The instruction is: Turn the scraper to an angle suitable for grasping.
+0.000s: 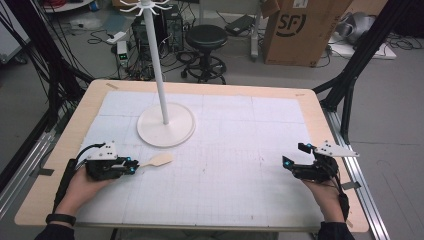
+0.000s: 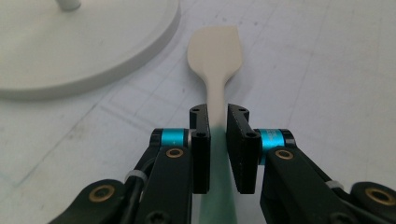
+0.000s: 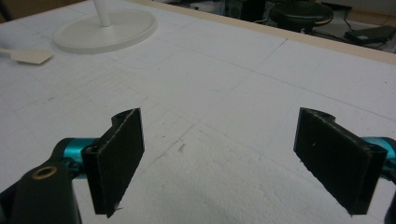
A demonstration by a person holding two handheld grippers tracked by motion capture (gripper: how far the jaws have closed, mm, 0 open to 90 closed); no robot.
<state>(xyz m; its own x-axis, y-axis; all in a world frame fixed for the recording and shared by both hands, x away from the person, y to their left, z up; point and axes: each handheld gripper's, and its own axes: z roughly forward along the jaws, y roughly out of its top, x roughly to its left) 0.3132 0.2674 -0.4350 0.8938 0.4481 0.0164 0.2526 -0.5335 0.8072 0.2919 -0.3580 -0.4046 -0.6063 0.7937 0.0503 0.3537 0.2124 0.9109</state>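
Holding the spatula [image 2: 215, 70] by its handle with my left gripper [image 2: 218, 121], jaws pinched tight on the narrow neck just behind the blade. The blade points forward over the white mat [image 1: 235, 150], just beside the round base of the hook stand [image 1: 166, 125], not touching it as far as I can tell. From the high view the spatula [image 1: 157, 160] sits low at the mat, near level; can't tell if the tip rests on the surface.

My right gripper [image 3: 233, 158] rests at the far right of the mat, jaws wide apart, nothing between them.

My guess at the step: lift the spatula and get it up to the hooks on the stand's top [image 1: 145, 5]. To do it well, I'd keep the clamp firm since the handle is thin and smooth and could pivot. Raise straight first, clear of the base rim, then swing toward the pole [image 1: 156, 65]. The handle end is hidden behind the jaws, so any hanging hole needs checking; a hand-off to the right gripper may help.
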